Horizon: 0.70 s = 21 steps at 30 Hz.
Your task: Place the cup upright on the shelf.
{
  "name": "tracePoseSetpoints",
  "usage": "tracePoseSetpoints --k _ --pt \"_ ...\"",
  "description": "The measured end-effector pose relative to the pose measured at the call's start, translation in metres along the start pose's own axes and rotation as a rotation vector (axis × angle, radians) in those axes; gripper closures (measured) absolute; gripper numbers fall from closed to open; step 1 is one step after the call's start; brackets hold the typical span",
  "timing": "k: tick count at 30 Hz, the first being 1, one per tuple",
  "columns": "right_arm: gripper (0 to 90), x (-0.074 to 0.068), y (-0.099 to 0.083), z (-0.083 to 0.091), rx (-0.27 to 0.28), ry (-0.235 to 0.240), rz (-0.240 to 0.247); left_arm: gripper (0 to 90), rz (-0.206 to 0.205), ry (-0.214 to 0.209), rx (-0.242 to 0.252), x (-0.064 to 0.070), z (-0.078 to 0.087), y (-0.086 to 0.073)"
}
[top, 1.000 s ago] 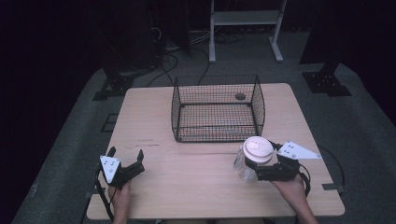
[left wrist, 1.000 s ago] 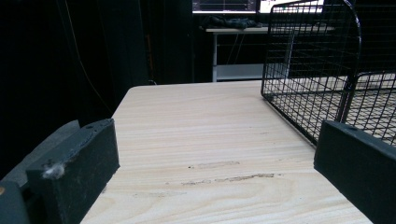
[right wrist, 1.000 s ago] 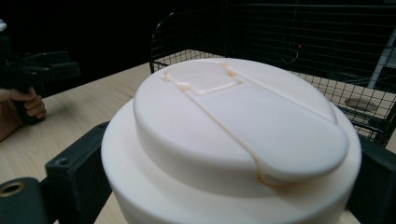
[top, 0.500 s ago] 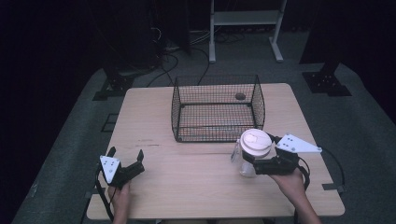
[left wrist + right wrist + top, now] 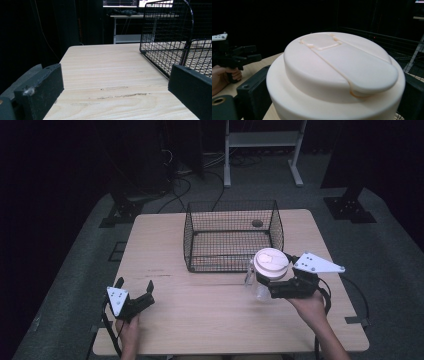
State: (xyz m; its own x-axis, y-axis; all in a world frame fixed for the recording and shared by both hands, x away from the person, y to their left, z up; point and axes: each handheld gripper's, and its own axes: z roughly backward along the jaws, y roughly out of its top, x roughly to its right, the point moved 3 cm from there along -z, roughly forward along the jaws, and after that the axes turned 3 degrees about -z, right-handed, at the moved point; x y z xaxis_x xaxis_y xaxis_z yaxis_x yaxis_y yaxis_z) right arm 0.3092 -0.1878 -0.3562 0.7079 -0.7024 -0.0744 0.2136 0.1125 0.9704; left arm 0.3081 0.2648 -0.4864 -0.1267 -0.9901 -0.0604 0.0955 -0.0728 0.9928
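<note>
The left gripper [image 5: 134, 293] is being rested on the bench [image 5: 210, 320], well to the left of and nearer than the basket [image 5: 232, 236], with its jaws spread wide and nothing between them. The basket is being seen as black wire mesh, box-shaped and open-topped, with a small dark thing [image 5: 257, 223] lying near its far right corner. Just beside the basket's near right corner, a jar [image 5: 264, 276] is being held above the bench by the right gripper [image 5: 263, 282], whose jaws are being pressed against its sides under the lid [image 5: 342, 65].

The jar body is clear and probably smooth and hard; the lid is a rounded, matte cream cap with a raised flip tab across the top.

Slipping is being risked: a slick, curved wall is being clamped by flat black jaws, so the jar could rotate or drop if it is tilted or swung quickly. The lower part of the jar could also be knocked against the basket's wire rim if it is being carried over too low, and the light basket could be shoved along the pale wood bench.
</note>
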Motion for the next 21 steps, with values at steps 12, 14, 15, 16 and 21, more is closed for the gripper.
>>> tracePoseSetpoints --k 12,14,15,16,21 --pt "4.3 -0.002 0.027 -0.006 0.007 0.017 0.017 0.0 0.004 0.001 0.002 0.0 0.0 0.0" --pt "4.3 -0.002 0.029 -0.007 0.008 0.018 0.02 0.0 0.002 0.0 0.0 0.0 0.0 0.0" --pt "4.3 -0.002 0.031 -0.008 0.007 0.017 0.017 0.0 0.002 -0.001 0.001 0.0 0.0 0.0" --pt "4.3 -0.002 0.033 -0.008 0.009 0.014 0.022 0.0 0.001 -0.001 0.0 0.0 0.0 0.0" --pt "4.3 -0.003 0.044 -0.011 0.017 0.021 0.03 0.0 0.002 0.001 -0.002 -0.001 0.0 0.0"
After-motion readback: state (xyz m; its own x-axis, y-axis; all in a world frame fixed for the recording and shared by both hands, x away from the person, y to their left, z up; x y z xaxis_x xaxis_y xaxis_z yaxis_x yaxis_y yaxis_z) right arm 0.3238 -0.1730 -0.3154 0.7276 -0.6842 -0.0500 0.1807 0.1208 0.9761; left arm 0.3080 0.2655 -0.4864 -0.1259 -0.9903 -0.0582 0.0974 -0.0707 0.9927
